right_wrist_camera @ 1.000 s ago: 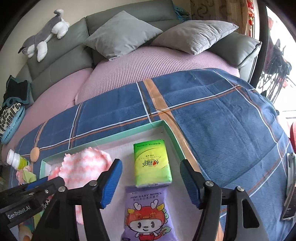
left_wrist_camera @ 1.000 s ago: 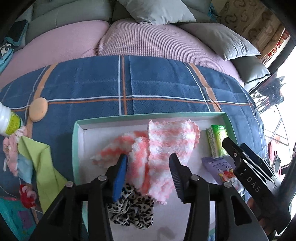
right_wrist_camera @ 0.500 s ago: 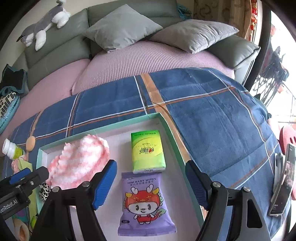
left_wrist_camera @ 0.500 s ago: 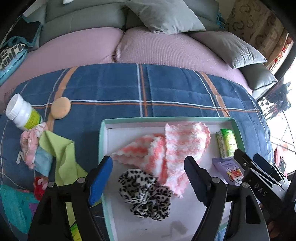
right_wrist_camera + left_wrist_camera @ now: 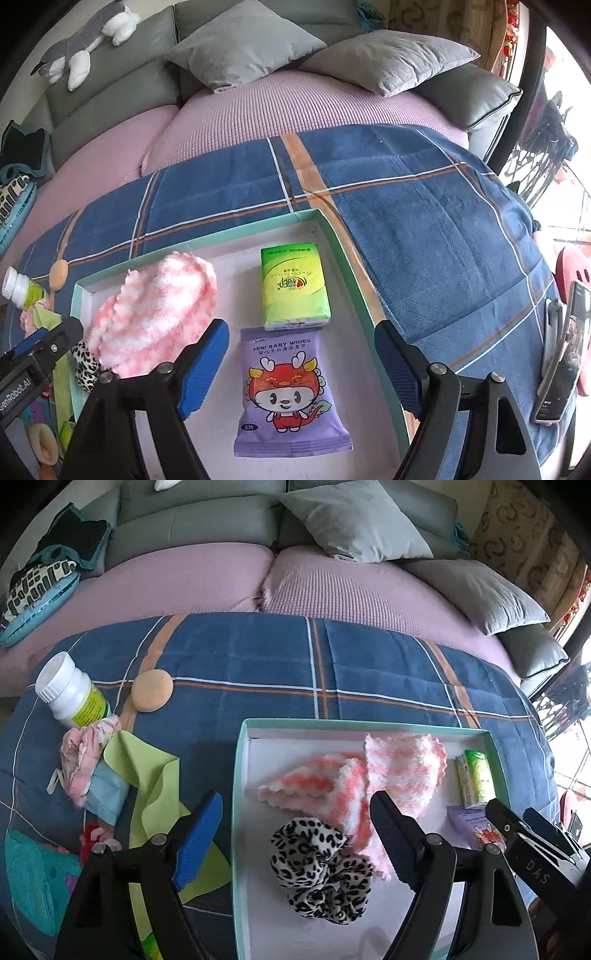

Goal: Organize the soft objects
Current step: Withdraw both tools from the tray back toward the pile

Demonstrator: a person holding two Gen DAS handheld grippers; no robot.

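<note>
Hovering over the teal-rimmed box [image 5: 238,794], both grippers hang wide with nothing between their pads. The left gripper [image 5: 295,840] straddles the box's near-left rim, and the leopard scrunchie [image 5: 319,867] lies inside by its right finger, loose on the white floor. At twelve o'clock from the scrunchie the pink-and-white fluffy cloth [image 5: 365,779] sprawls across the middle, half folded. The right gripper [image 5: 301,367], its jaws opening, frames the purple baby wipes pack [image 5: 290,391], with the green tissue pack [image 5: 293,286] touching it at twelve o'clock. The packs sit square in the right-hand part, which looks like deliberate sorting. Out on the blue plaid blanket [image 5: 258,657], at nine o'clock from the box, the leftovers wait: a lime cloth [image 5: 151,775], a pink ruffled piece [image 5: 83,757], a pale blue piece [image 5: 107,794]. The white bottle [image 5: 72,690] and peach sponge [image 5: 152,690] lie at ten o'clock. I'd judge that pile comes next.
</note>
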